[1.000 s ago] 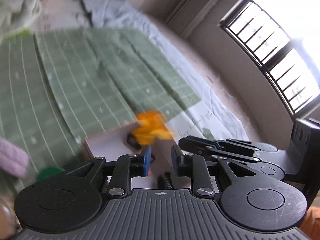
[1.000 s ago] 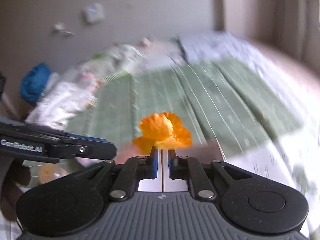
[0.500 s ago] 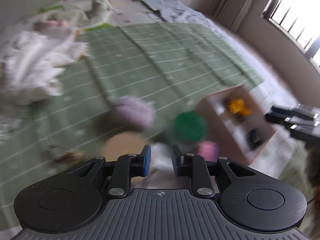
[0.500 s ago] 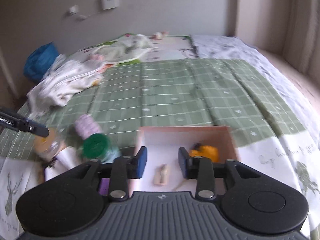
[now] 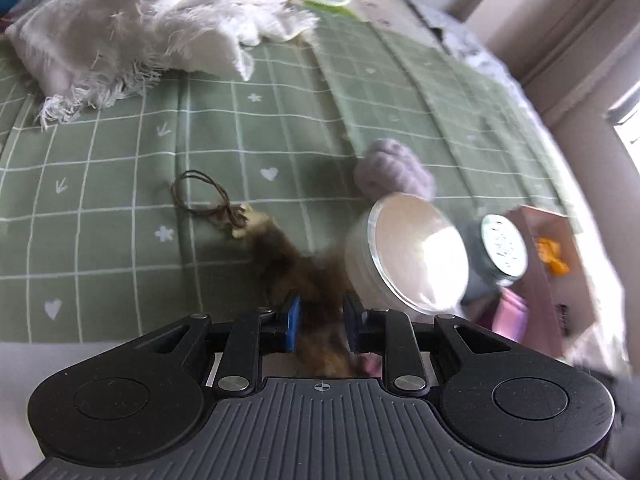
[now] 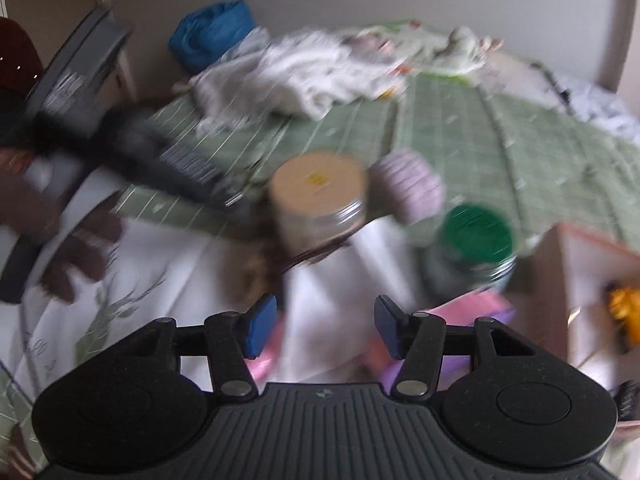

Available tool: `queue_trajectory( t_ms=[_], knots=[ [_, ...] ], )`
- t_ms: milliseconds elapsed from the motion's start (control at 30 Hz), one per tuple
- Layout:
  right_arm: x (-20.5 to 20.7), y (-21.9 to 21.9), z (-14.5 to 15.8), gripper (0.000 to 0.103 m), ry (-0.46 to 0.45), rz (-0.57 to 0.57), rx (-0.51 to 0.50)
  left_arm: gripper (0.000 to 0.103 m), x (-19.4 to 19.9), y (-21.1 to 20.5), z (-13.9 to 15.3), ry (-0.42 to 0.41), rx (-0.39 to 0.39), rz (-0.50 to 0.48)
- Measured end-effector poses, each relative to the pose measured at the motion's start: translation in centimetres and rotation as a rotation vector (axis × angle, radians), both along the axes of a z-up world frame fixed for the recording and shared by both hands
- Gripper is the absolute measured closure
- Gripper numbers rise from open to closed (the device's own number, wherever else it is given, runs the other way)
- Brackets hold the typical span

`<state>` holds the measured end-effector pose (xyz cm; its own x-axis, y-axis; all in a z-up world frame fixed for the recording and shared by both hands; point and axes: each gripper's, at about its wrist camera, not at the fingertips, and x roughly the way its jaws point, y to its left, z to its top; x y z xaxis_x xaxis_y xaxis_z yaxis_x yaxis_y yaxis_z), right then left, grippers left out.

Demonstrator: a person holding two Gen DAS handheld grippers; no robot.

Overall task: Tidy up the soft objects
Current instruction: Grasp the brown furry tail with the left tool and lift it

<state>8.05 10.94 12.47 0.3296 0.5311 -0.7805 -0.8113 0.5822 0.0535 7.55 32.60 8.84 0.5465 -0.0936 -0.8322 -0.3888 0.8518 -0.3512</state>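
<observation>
My left gripper (image 5: pixel 319 326) has its jaws around a brown furry tail toy (image 5: pixel 286 252) with a cord loop (image 5: pixel 202 196), lying on the green checked bedcover (image 5: pixel 120 184); the jaws look part open, not clamped. A lilac knitted ball (image 5: pixel 394 170) lies behind a round jar (image 5: pixel 408 254). An orange soft toy (image 5: pixel 552 256) sits in the pink box (image 5: pixel 560 280). My right gripper (image 6: pixel 324 330) is open and empty, above pink packets (image 6: pixel 460 316), facing the jar (image 6: pixel 320 200), the lilac ball (image 6: pixel 412 186) and the box (image 6: pixel 592 280).
A green-lidded jar (image 6: pixel 474 240) stands beside the box; it also shows in the left wrist view (image 5: pixel 500 250). White fringed cloth (image 5: pixel 132 28) and bedding are piled at the far side. A blue bundle (image 6: pixel 212 36) lies by the wall.
The right gripper let go of the orange toy, which now lies in the box, and opened wide. The left gripper swung left and down onto the furry tail toy.
</observation>
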Motion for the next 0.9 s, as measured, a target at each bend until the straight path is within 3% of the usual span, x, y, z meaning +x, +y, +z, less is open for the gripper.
queue_trajectory(
  t_ms=[100,333,367,533,900],
  knots=[
    [-1.0,0.4,-1.2,0.049,0.047,0.021,-0.012,0.078,0.4,0.2,-1.3,0.054,0.019,0.033],
    [-2.5,-0.9,-3.4,0.049,-0.029,0.063,-0.079,0.077,0.0,-2.1,-4.6,0.119,-0.056,-0.125],
    [-2.5,-1.1,-3.7,0.049,-0.017,0.054,-0.086,0.077,0.1,-2.7,-4.8,0.119,-0.042,-0.165],
    [-3.1,-2.1,-4.2,0.049,0.039,0.040,-0.089,0.074,-0.7,-5.8,-4.3,0.149,0.207,-0.409],
    [-5.6,-2.3,-4.6,0.049,-0.113,0.081,-0.089,0.068,-6.9,1.0,-4.3,0.240,0.352,-0.267]
  ],
)
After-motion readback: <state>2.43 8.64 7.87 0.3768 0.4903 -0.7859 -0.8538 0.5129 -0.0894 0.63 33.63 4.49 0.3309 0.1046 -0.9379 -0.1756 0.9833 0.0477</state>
